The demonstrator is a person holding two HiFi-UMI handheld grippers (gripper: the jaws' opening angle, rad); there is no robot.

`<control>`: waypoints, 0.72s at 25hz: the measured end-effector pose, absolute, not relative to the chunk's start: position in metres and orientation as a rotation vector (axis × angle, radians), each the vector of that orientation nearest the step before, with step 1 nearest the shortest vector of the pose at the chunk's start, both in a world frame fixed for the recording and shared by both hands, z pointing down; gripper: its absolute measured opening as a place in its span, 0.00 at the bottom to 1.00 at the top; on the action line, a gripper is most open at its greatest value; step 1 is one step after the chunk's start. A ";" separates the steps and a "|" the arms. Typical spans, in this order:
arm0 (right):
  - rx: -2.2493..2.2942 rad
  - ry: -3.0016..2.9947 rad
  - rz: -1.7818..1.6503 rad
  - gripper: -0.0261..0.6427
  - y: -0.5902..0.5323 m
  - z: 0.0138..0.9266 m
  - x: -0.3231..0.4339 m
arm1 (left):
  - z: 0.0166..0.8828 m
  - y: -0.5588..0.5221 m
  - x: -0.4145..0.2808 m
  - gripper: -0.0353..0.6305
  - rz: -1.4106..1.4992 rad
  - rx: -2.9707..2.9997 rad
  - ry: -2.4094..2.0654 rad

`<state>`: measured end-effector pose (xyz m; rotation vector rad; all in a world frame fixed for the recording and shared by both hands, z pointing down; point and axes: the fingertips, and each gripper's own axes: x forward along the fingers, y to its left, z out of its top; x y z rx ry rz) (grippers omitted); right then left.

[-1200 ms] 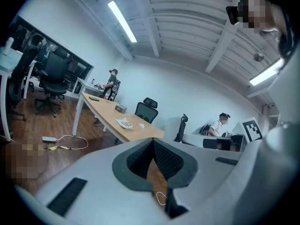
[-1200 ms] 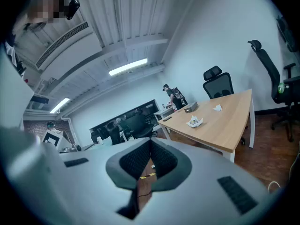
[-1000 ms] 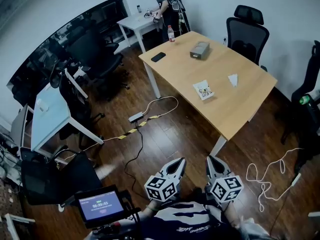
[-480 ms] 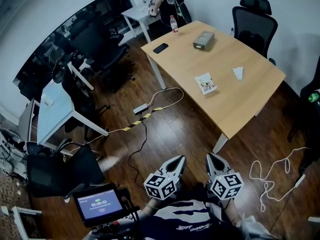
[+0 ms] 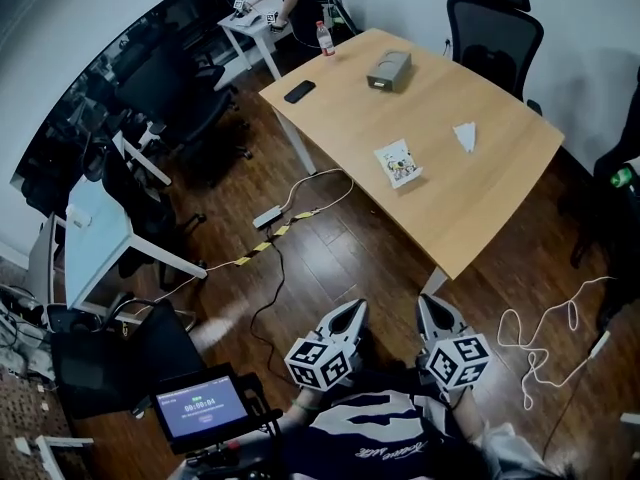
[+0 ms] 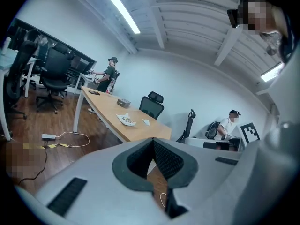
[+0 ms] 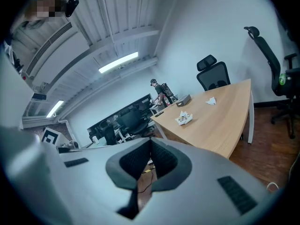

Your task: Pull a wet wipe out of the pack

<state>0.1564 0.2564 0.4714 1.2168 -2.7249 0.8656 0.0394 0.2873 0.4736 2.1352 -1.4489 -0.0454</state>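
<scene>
While both claws hang low over the dark wooden floor (image 5: 330,258), well short of the light wooden table with white legs (image 5: 470,218), the task's thing lies out of reach on that table: the flat white wet-wipe pack with a printed front (image 5: 398,162) sits near the middle of the tabletop. A small crumpled white wipe (image 5: 465,135) lies apart from the pack, closer to the table's far right edge. A grey oblong box (image 5: 389,70) rests toward the table's far end, with a black phone (image 5: 299,91) at its left edge and a clear bottle with a red label (image 5: 324,38) at its far corner. A black high-backed office chair (image 5: 495,28) stands behind the table. The left gripper (image 5: 355,306) has its jaw tips pressed together and grasps nothing; the right gripper (image 5: 428,301) is likewise fully closed and empty. A loose white cable (image 5: 540,338) coils on the floor off the table's near corner.
</scene>
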 end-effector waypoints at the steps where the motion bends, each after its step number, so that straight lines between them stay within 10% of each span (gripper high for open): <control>1: 1.230 -2.720 0.861 0.03 0.250 0.471 0.155 | 0.474 0.280 0.038 0.06 -0.049 2.141 -1.438; 18: 1.318 -2.656 0.870 0.03 0.106 0.464 0.014 | 0.457 0.128 -0.121 0.06 -0.095 2.176 -1.393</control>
